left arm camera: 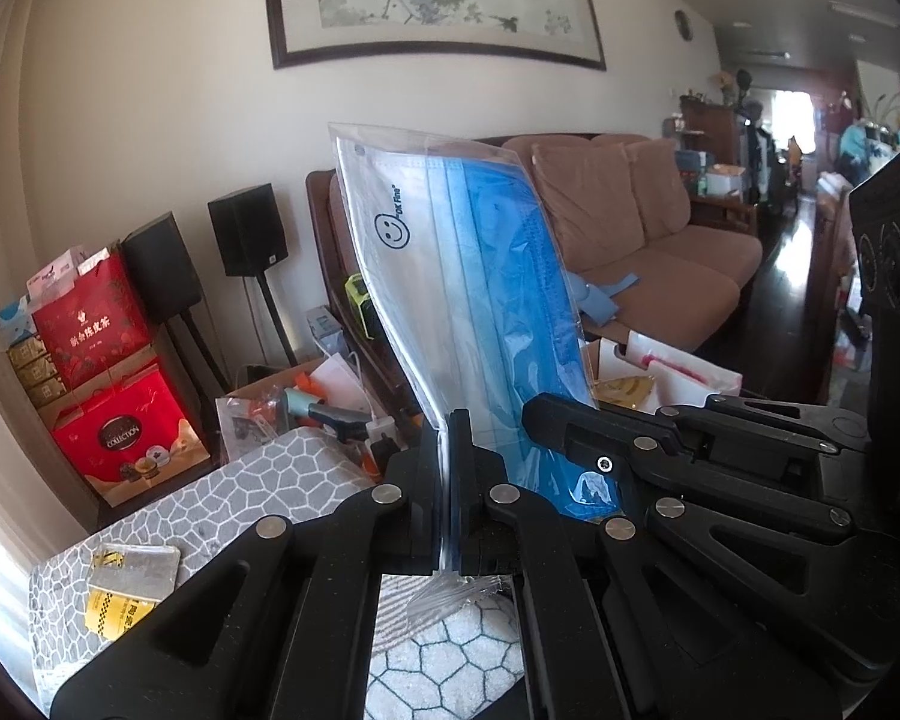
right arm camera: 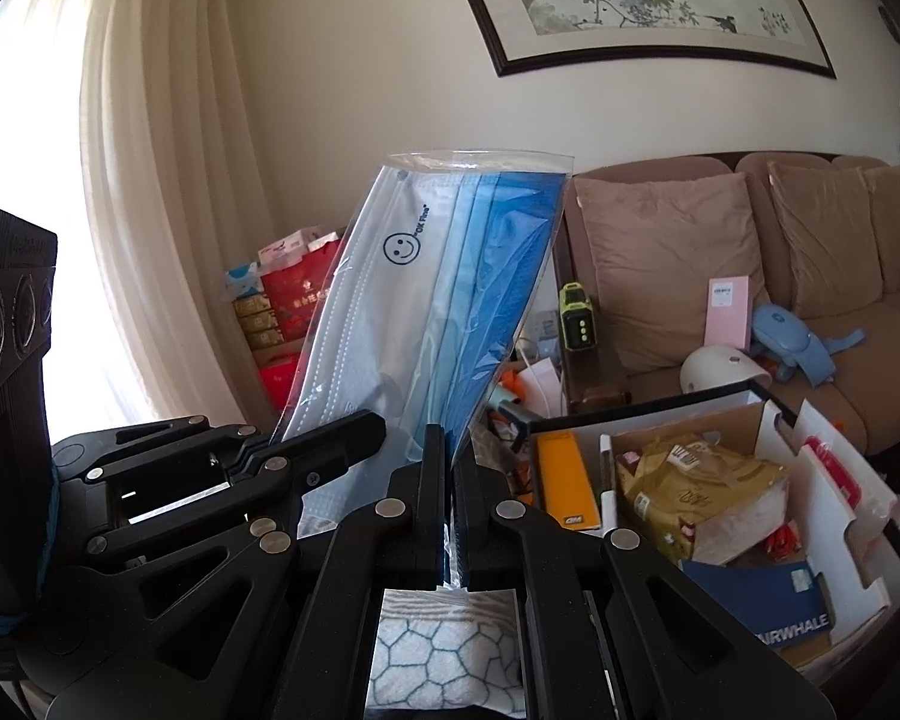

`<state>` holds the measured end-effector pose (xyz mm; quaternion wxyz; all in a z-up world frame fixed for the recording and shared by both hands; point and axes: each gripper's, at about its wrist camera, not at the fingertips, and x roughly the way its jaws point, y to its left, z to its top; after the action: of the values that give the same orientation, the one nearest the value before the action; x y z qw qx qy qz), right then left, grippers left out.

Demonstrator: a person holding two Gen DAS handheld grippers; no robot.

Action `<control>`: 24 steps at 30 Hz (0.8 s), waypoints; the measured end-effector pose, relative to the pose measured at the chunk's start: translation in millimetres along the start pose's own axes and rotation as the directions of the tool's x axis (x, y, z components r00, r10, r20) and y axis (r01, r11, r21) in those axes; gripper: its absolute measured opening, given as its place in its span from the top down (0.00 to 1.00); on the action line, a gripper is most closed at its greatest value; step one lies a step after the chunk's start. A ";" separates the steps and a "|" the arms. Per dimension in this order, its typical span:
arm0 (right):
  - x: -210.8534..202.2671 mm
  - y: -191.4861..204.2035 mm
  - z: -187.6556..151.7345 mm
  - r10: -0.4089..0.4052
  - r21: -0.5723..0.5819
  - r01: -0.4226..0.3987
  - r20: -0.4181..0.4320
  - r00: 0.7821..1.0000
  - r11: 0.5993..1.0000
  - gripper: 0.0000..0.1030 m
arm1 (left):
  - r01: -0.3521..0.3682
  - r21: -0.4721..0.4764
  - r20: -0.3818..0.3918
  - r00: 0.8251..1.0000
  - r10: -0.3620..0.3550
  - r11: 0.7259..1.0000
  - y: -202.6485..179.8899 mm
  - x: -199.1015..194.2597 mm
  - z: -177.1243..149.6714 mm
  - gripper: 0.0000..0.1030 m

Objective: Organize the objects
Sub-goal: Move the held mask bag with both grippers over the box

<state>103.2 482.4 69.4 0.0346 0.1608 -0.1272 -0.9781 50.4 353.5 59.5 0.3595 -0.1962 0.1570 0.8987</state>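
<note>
Glossy clear plastic on that mask packet [left arm camera: 450, 276], crinkly and catching light, with soft matt blue and white pleated fabric inside. The left gripper [left arm camera: 450, 480] is matt black plastic, faintly grainy, dotted with shiny metal pins; same finish on the right gripper [right arm camera: 447, 492]. Sofa [right arm camera: 750, 252] looks like brushed brown cloth. Open box [right arm camera: 810, 516] shows raw cardboard and white paperboard.

I hold the clear bag of blue face masks [right arm camera: 444, 294] upright before the brown fabric sofa [right arm camera: 810, 276]; the open cardboard box [right arm camera: 768, 414] sits just before that sofa.
</note>
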 end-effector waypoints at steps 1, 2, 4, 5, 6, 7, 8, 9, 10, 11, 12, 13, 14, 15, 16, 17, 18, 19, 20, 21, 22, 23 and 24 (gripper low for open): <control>-1.1 -1.5 0.9 -0.001 0.003 0.001 0.004 1.000 1.000 0.96 | 0.001 -0.001 0.003 1.000 -0.001 1.000 -1.2 -0.2 1.4 1.00; -2.3 -3.3 1.8 -0.002 0.007 0.002 0.008 1.000 1.000 0.96 | 0.004 -0.001 0.006 1.000 -0.004 1.000 -2.5 -0.3 2.7 1.00; -4.5 -5.9 3.3 -0.007 0.011 0.007 0.016 1.000 1.000 0.96 | 0.009 -0.005 0.012 1.000 -0.009 1.000 -3.8 0.0 4.0 1.00; -4.9 -6.8 3.8 -0.009 0.013 0.008 0.016 1.000 1.000 0.96 | 0.011 -0.007 0.012 1.000 -0.010 1.000 -4.4 0.6 4.6 1.00; -5.3 -7.6 4.1 -0.010 0.015 0.009 0.017 1.000 1.000 0.96 | 0.012 -0.007 0.012 1.000 -0.012 1.000 -5.0 1.5 5.8 1.00; -6.0 -8.7 3.8 -0.012 0.018 0.011 0.019 1.000 1.000 0.96 | 0.014 -0.007 0.012 1.000 -0.014 1.000 -5.9 2.0 6.5 1.00; -5.9 -9.9 3.7 -0.013 0.020 0.013 0.019 1.000 1.000 0.96 | 0.016 -0.006 0.010 1.000 -0.016 1.000 -6.3 2.8 7.4 0.99; -6.0 -11.1 3.6 -0.014 0.022 0.014 0.019 1.000 1.000 0.96 | 0.017 -0.005 0.010 1.000 -0.017 1.000 -6.7 3.5 8.0 0.99; -6.1 -12.1 4.0 -0.017 0.022 0.016 0.019 1.000 1.000 0.96 | 0.018 -0.005 0.010 1.000 -0.018 1.000 -7.4 4.1 8.5 0.99; -6.1 -13.2 4.1 -0.018 0.023 0.017 0.019 1.000 1.000 0.96 | 0.019 -0.005 0.009 1.000 -0.019 1.000 -7.9 4.6 8.8 0.99; -6.0 -14.0 4.3 -0.019 0.024 0.018 0.019 1.000 1.000 0.96 | 0.021 -0.005 0.008 1.000 -0.021 1.000 -8.0 5.3 9.1 0.99; -6.8 -13.6 4.2 -0.020 0.023 0.020 0.019 1.000 1.000 0.96 | 0.021 -0.004 0.009 1.000 -0.021 1.000 -8.2 5.6 9.8 0.99; -7.1 -13.9 4.4 -0.021 0.024 0.021 0.020 1.000 1.000 0.96 | 0.023 -0.004 0.009 1.000 -0.023 1.000 -8.4 5.8 10.2 0.99; -6.7 -14.4 4.4 -0.022 0.024 0.021 0.020 1.000 0.999 0.96 | 0.023 -0.004 0.009 1.000 -0.023 1.000 -8.8 5.9 10.2 0.99; -7.1 -14.4 4.6 -0.023 0.023 0.023 0.020 1.000 0.999 0.96 | 0.024 -0.004 0.010 1.000 -0.024 1.000 -9.0 5.9 10.2 0.99; -7.7 -13.6 4.7 -0.024 0.023 0.024 0.021 0.999 0.999 0.96 | 0.025 -0.003 0.010 1.000 -0.025 1.000 -8.1 6.7 10.4 0.99; -7.9 -13.7 5.0 -0.026 0.024 0.025 0.021 0.999 0.999 0.96 | 0.026 -0.003 0.010 1.000 -0.026 1.000 -7.8 7.2 10.5 0.99; -8.4 -14.0 5.3 -0.027 0.025 0.027 0.021 0.999 0.999 0.96 | 0.027 -0.003 0.010 1.000 -0.027 1.000 -8.7 7.5 10.2 0.99; -8.7 -14.1 5.4 -0.028 0.025 0.028 0.022 0.999 0.999 0.96 | 0.028 -0.002 0.010 1.000 -0.028 1.000 -8.7 8.1 10.5 0.99; -9.1 -14.3 5.5 -0.029 0.025 0.028 0.022 0.999 0.999 0.96 | 0.029 -0.001 0.010 1.000 -0.029 1.000 -8.9 8.6 10.5 0.99; -9.4 -14.5 5.8 -0.030 0.026 0.030 0.022 0.999 0.999 0.96 | 0.030 -0.001 0.010 0.999 -0.030 1.000 -8.9 9.0 10.8 0.99; -9.7 -14.6 5.9 -0.031 0.027 0.030 0.022 0.999 0.999 0.96 | 0.031 0.000 0.010 0.999 -0.031 1.000 -8.7 9.8 11.1 0.99; -9.9 -14.8 6.1 -0.032 0.027 0.031 0.022 0.999 0.999 0.96 | 0.032 0.001 0.010 0.999 -0.032 0.999 -8.8 10.4 11.3 0.99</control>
<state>110.2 499.3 74.1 0.0156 0.1520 -0.1381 -0.9786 46.9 370.4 63.2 0.3746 -0.1940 0.1522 0.8938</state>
